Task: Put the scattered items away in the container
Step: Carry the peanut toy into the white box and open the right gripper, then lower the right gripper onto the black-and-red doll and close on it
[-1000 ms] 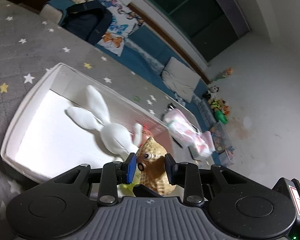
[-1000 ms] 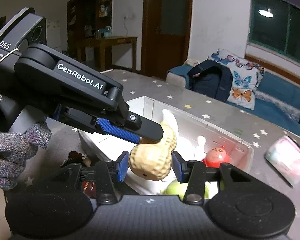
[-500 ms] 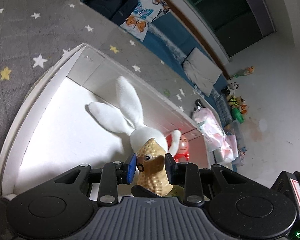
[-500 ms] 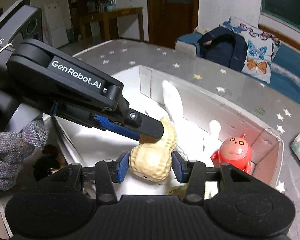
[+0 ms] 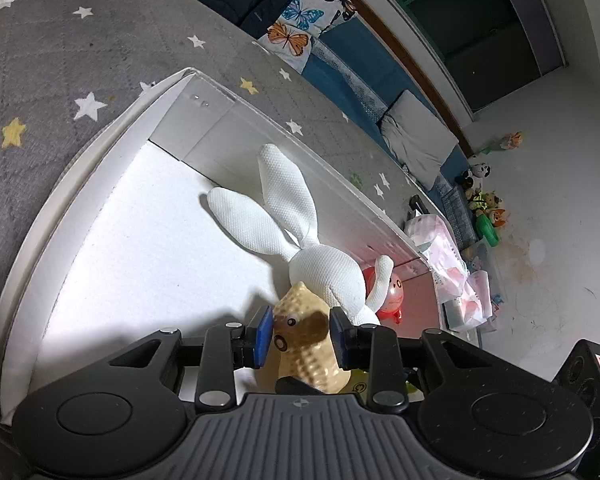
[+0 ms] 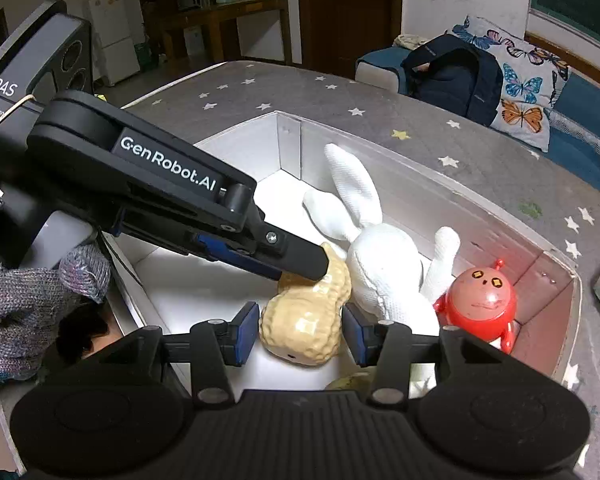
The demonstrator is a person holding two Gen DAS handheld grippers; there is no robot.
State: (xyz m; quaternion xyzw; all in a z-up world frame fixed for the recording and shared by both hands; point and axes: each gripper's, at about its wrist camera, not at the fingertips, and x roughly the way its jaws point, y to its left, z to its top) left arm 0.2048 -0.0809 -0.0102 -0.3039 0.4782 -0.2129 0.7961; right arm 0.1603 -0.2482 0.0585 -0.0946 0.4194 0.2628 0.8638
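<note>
A tan peanut toy (image 5: pixel 300 332) with eyes is held between both grippers, low inside the white box (image 5: pixel 100 184). My left gripper (image 5: pixel 300 338) is shut on its top end; it shows in the right wrist view as a black arm (image 6: pixel 296 258). My right gripper (image 6: pixel 300 334) has its jaws beside the peanut's (image 6: pixel 304 328) lower end with small gaps, so it looks open. A white plush rabbit (image 6: pixel 380 264) and a red round toy (image 6: pixel 480 300) lie in the box (image 6: pixel 420 184) next to it.
The box stands on a grey star-patterned surface (image 6: pixel 380 108). A pink packet (image 5: pixel 444 256) lies beyond the box's far end. A yellow-green item (image 6: pixel 352 382) sits partly hidden under my right gripper. A dark backpack (image 6: pixel 452 76) and butterfly cushion (image 6: pixel 528 96) lie behind.
Both grippers have lowered the peanut toy from above the box rim down onto the box floor beside the rabbit. My right gripper's jaws have eased apart from it.
</note>
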